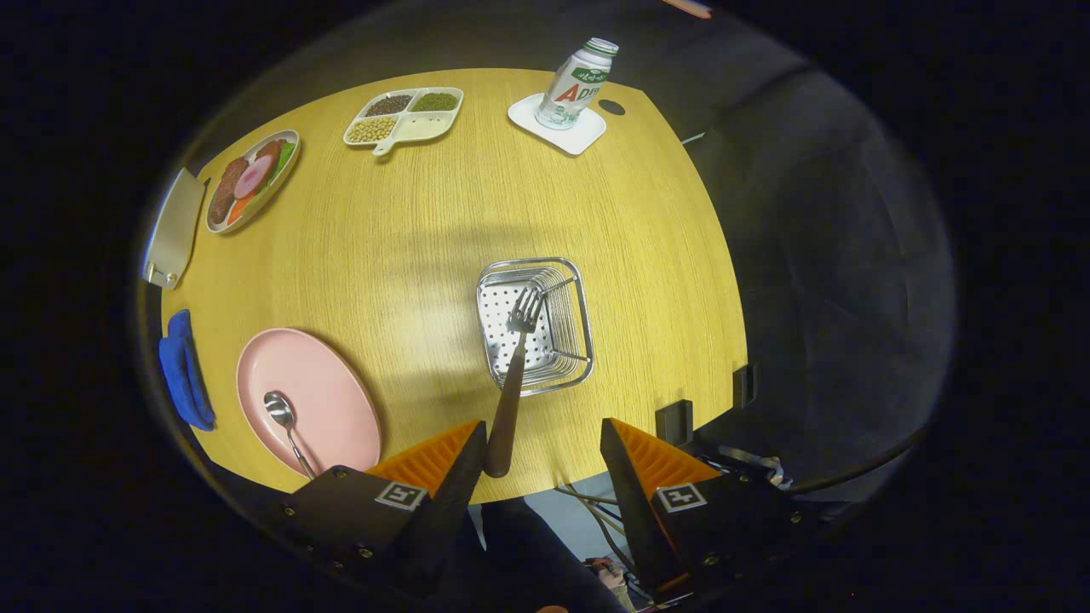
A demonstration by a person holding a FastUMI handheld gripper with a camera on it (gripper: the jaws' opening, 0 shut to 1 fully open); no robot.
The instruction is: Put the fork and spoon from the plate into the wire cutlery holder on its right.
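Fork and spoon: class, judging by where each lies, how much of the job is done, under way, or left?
Done: nothing is fully settled. Under way: the fork stands in the wire cutlery holder, tines over its perforated base, handle leaning out toward the tongs. The tongs are open, one finger beside the handle's end; contact is unclear. Left: the spoon lies on the pink plate.

wide bare wooden surface between pink oval plate and steel wire cutlery holder | holder mouth partly blocked by dark-handled fork

Wooden table: food plate, divided tray, bottle on coaster, blue cloth.
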